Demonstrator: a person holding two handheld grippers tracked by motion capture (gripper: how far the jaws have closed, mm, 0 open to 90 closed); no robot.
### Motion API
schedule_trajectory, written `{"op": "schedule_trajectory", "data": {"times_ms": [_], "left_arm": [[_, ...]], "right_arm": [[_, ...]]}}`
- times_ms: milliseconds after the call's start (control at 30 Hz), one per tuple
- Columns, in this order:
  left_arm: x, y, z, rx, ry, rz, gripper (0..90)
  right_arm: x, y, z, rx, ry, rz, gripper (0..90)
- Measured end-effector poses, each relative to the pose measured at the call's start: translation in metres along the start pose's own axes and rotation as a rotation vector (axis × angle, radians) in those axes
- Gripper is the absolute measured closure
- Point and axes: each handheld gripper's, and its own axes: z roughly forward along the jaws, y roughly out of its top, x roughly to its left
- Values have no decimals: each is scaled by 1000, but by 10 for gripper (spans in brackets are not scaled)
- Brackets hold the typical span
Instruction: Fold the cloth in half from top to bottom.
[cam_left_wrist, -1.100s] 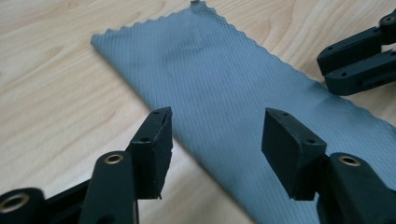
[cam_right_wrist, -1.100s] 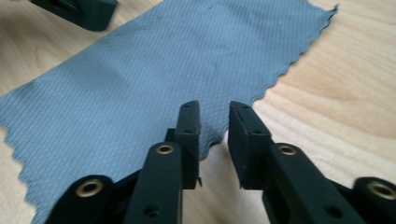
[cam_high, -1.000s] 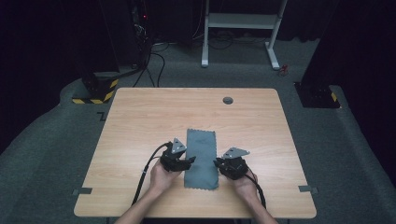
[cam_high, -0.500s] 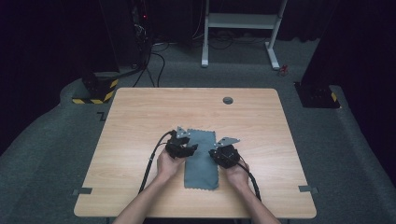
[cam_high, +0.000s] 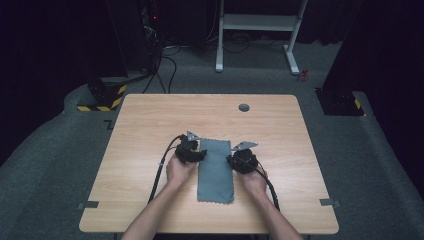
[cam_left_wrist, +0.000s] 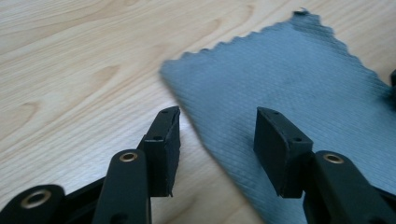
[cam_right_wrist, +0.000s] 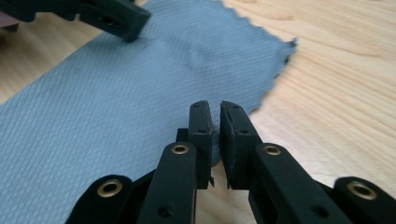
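a grey microfibre cloth with pinked edges is laid flat on the wooden table, near the person's edge, between the 2 hand-held grippers.

the left gripper is released: its jaws have just been closing but are seen spread apart, straddling the cloth's long left edge, with 1 pad over bare wood and 1 pad over fabric. nothing is pressed between them.

the right gripper is seen clenched to a narrow slit at the cloth's right edge, near its far corner. a thin fold of fabric appears to be pinched there, but it cannot be told for certain whether the edge is actually caught.

risks judged from this state:

1. if the left jaws are closed without being lowered, the flat edge is likely to be missed, since no raised fold is presented to the pads.
2. if the right grip holds little or no fabric, the cloth may slip out when lifted.
3. if only 1 side is secured, the cloth is likely to be dragged askew or bunched.
4. pads pressed hard on the wood may skid and push the cloth away.
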Motion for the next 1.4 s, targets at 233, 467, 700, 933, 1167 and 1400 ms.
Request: {"op": "schedule_trajectory", "data": {"times_ms": [233,467,700,933,1167,1400], "left_arm": [[9,6,5,2,19,-37,493],[10,14,13,10,38,-34,467],[10,20,17,22,47,-43,463],[10,22,20,15,56,-31,491],[11,22,21,-4,52,-39,592],[15,23,22,-10,31,-73,760]], "right_arm": [[-11,9,3,-16,-42,56,806],[-23,18,12,-30,-80,138,762],[-28,24,25,-39,-108,178,721],[-33,28,31,-18,-111,184,713],[-32,42,41,19,-117,134,763],[-33,42,42,19,-79,114,877]]}}
